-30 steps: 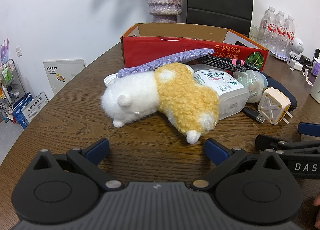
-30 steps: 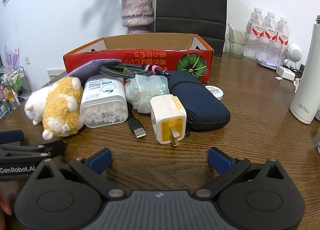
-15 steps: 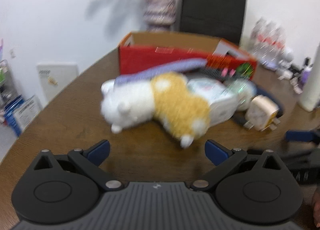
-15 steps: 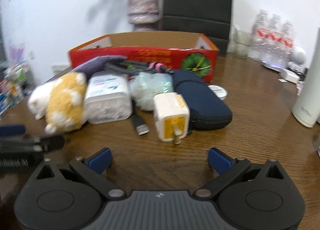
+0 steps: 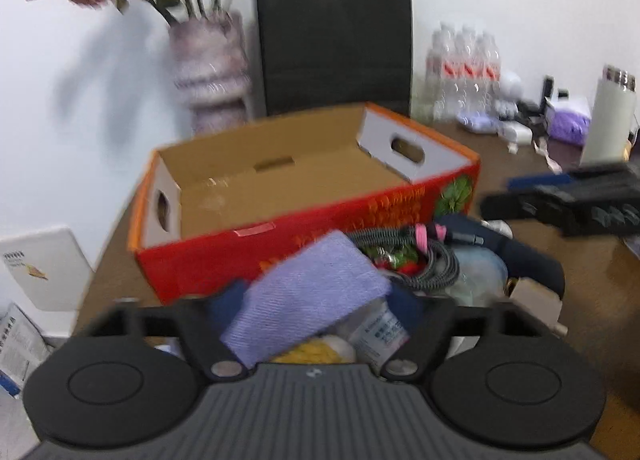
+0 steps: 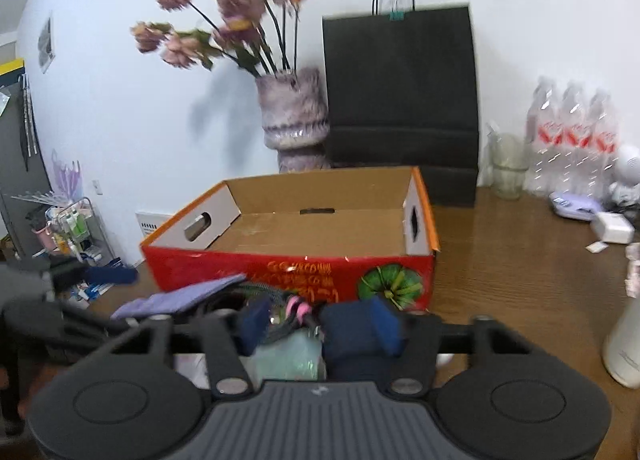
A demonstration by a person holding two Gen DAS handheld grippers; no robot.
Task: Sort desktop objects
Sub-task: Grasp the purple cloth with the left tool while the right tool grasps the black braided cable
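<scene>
A red cardboard box (image 5: 304, 228) with an empty brown inside stands behind a pile of desk objects. My left gripper (image 5: 316, 304) is open above the pile, its fingers either side of a purple cloth pouch (image 5: 308, 292). Under it show the yellow plush toy (image 5: 312, 352) and the cotton swab box (image 5: 380, 332). A coiled grey cable (image 5: 416, 260) and a navy case (image 5: 528, 260) lie to the right. My right gripper (image 6: 320, 324) is open above the navy case (image 6: 348, 336) and a clear bag (image 6: 288, 356). The box (image 6: 288, 272) is just beyond.
A vase of flowers (image 6: 292, 116) and a black paper bag (image 6: 400, 100) stand behind the box. Water bottles (image 6: 572, 140) and small devices (image 6: 576, 208) sit at the back right. A white flask (image 6: 624, 344) stands at the right edge. The right gripper shows in the left wrist view (image 5: 560, 196).
Both grippers have risen from the table and moved forward over the pile, toward the box. The box's inside is now in view. Both stay open.
</scene>
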